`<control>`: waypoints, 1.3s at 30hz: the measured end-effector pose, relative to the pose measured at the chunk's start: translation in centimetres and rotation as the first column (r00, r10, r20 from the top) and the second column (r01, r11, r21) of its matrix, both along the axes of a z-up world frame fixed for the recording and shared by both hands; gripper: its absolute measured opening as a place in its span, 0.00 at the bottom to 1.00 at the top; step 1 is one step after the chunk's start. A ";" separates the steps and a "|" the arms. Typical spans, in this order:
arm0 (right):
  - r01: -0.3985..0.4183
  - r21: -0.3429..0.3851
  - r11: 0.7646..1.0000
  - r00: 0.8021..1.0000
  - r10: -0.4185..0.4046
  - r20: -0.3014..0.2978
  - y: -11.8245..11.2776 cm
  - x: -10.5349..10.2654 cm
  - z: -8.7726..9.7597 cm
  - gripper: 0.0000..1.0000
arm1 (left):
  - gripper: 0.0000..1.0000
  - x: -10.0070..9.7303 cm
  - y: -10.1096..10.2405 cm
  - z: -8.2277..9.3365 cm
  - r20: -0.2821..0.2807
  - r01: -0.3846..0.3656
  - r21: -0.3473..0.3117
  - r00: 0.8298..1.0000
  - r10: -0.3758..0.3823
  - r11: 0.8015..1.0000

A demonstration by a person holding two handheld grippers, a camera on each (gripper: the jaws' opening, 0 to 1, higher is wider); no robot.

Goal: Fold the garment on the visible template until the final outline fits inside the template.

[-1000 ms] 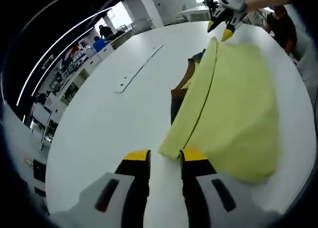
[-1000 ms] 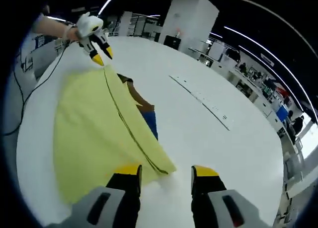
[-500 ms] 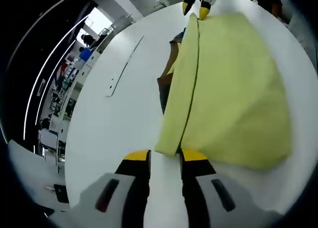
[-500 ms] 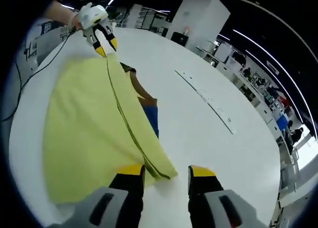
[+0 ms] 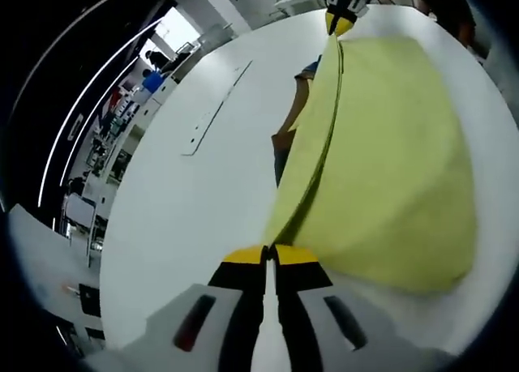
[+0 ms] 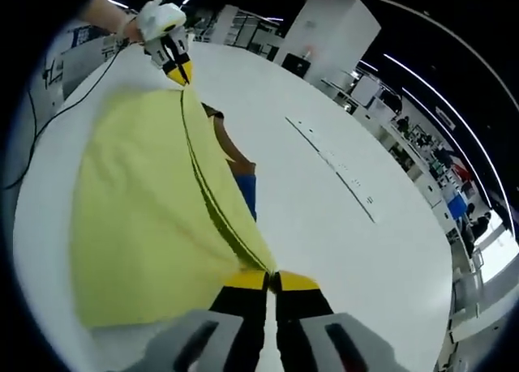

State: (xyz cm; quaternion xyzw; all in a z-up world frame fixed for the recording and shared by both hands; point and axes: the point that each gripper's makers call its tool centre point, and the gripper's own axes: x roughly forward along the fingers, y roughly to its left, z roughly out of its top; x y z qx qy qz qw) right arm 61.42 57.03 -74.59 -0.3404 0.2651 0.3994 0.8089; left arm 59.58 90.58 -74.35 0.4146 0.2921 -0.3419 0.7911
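1. Two corners pinched! In the left gripper view, the left gripper (image 5: 269,254) has its jaws pressed together on the near corner of the yellow garment (image 5: 389,169), which lies spread on the white surface (image 5: 186,194). The right gripper (image 5: 340,19) clamps the far corner, so the folded edge runs taut between them.
2. In the right gripper view, a dark template (image 6: 239,177) peeks out beside the garment, likely the target outline for the fold.

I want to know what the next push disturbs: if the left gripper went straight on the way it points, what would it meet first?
The yellow garment itself: the left gripper is shut on its near corner, and the folded edge runs straight ahead toward the right gripper. Depth beyond is unclear.
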 end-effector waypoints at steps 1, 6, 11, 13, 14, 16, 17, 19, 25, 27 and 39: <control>0.018 0.014 1.000 1.000 -0.018 -0.004 0.0 0.2 0.2 0.00 | 0.00 0.0 0.0 0.0 -0.011 -0.023 -0.016 1.000 0.023 1.000; 0.091 0.080 0.993 0.995 -0.088 -0.041 -0.1 1.2 0.4 0.00 | 0.00 1.2 0.3 0.2 -0.085 -0.186 -0.154 0.981 0.175 0.970; 0.236 0.192 0.953 0.966 -0.208 -0.154 -0.2 2.0 0.4 0.00 | 0.00 2.0 0.5 -0.1 -0.200 -0.352 -0.277 0.931 0.304 0.894; 0.251 0.197 0.948 0.961 -0.220 -0.165 -0.3 2.3 0.2 0.00 | 0.00 2.3 0.6 -0.4 -0.225 -0.379 -0.290 0.919 0.323 0.879; 0.271 0.198 0.942 0.955 -0.237 -0.181 -0.3 2.5 -0.1 0.00 | 0.00 2.5 0.7 -0.5 -0.236 -0.403 -0.300 0.910 0.342 0.865; 0.284 0.191 0.939 0.949 -0.247 -0.198 -0.2 2.6 -0.6 0.00 | 0.00 2.8 0.8 -0.7 -0.249 -0.422 -0.305 0.901 0.356 0.854; 0.286 0.181 0.941 0.947 -0.249 -0.201 -0.2 2.7 -0.9 0.00 | 0.00 2.9 0.8 -0.7 -0.248 -0.423 -0.302 0.900 0.358 0.854; 0.287 0.177 0.941 0.947 -0.252 -0.197 -0.1 2.9 -1.3 0.00 | 0.00 3.2 0.8 -0.7 -0.260 -0.440 -0.303 0.892 0.371 0.845; 0.326 0.188 0.926 0.933 -0.284 -0.222 -0.2 3.4 -1.5 0.00 | 0.00 3.4 0.6 -1.2 -0.262 -0.435 -0.273 0.892 0.369 0.858; 0.329 0.191 0.925 0.932 -0.285 -0.226 -0.1 3.3 -1.5 0.00 | 0.00 3.3 0.6 -1.3 -0.269 -0.442 -0.272 0.888 0.373 0.855; 0.338 0.222 0.914 0.928 -0.285 -0.240 -0.1 3.1 -1.0 0.12 | 0.11 2.5 0.4 -1.4 -0.266 -0.400 -0.286 0.906 0.329 0.871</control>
